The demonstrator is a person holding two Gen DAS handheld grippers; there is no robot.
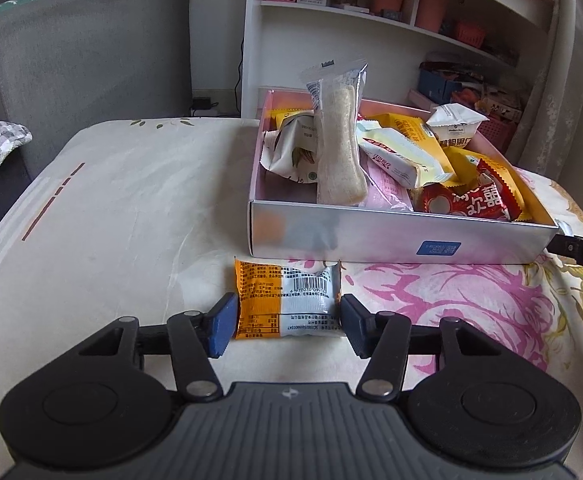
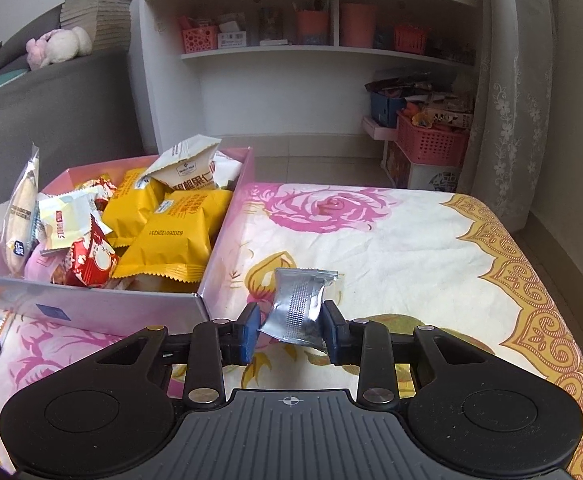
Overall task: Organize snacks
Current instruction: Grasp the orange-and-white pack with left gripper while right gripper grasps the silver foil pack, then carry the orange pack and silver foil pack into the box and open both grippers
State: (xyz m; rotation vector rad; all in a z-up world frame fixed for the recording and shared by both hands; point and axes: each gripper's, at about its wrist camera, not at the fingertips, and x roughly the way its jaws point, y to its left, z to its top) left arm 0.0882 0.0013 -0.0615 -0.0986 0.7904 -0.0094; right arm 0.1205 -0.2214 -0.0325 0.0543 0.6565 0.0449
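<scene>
The left gripper point(image 1: 288, 322) stands wide, its blue pads bracketing an orange-and-white snack packet point(image 1: 287, 298) that lies flat on the cloth, barcode side up, just in front of the silver box point(image 1: 371, 236) of snacks. Whether the pads touch it is unclear. The right gripper point(image 2: 290, 330), beside the box's right wall, pinches a crumpled silver wrapper point(image 2: 297, 306) (foil side showing) between its pads.

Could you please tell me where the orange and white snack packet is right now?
In the left wrist view, the orange and white snack packet lies on the floral cloth between the left tongs, just before the silver box's front wall.
</scene>
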